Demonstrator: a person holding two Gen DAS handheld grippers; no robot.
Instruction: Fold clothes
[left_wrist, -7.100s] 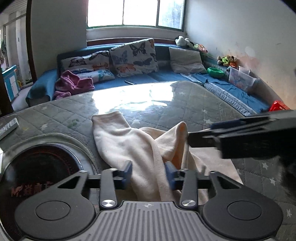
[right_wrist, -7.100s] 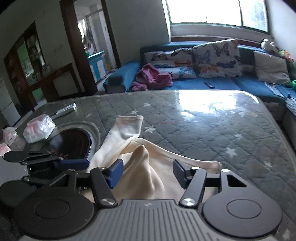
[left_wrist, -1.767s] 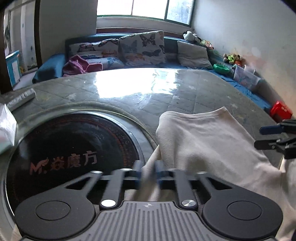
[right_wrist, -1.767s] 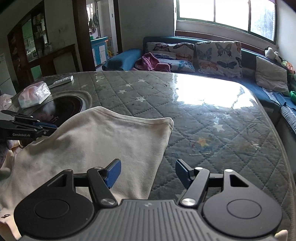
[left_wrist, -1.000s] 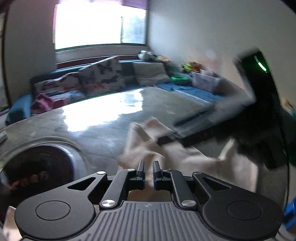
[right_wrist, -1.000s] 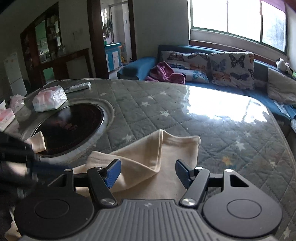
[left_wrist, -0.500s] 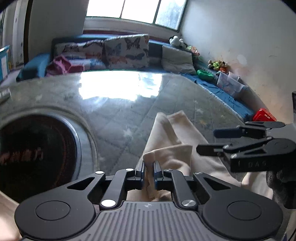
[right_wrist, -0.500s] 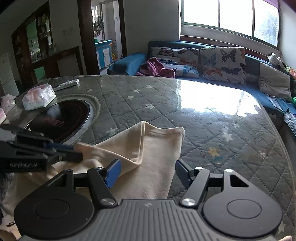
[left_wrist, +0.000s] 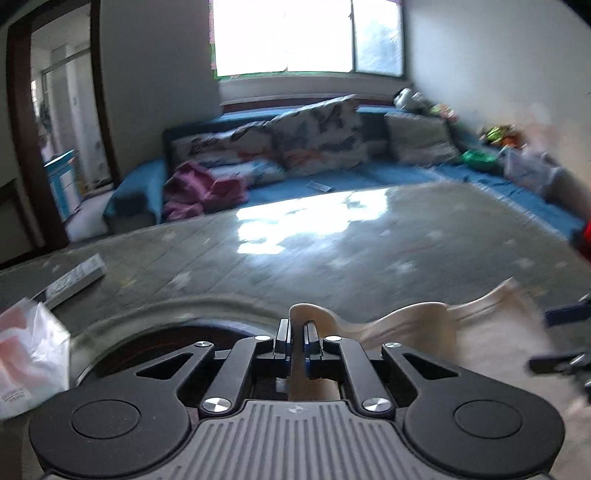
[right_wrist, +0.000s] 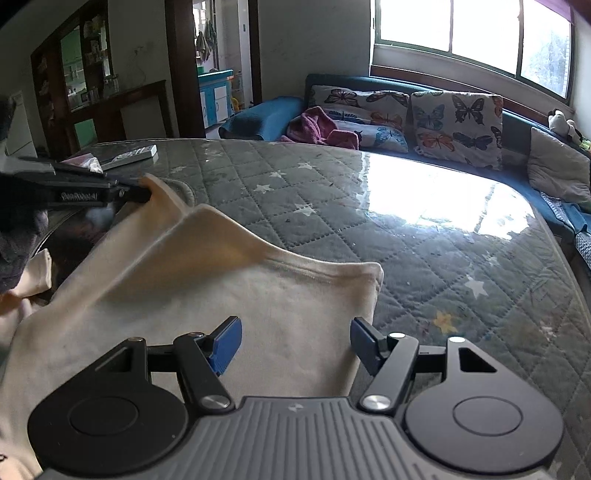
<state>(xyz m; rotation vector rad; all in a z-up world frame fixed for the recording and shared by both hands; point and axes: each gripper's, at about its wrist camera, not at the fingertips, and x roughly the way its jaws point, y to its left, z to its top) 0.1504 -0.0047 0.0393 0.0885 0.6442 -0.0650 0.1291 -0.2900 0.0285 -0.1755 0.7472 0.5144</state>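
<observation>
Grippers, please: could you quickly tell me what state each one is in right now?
Left gripper: closed, pinching an edge of the cream garment.
Right gripper: open, holding nothing, poised over the garment.

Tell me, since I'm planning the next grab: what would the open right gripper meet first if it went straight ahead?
Probably the cream garment spread just beyond the right gripper; depth is uncertain.

A plain cream cotton garment (right_wrist: 229, 295) lies on a grey quilted table cover (right_wrist: 369, 221) sprinkled with white and yellow stars. Behind, white cushions (right_wrist: 456, 129) printed with multicoloured butterflies line a deep-blue sofa (right_wrist: 266, 114).
</observation>
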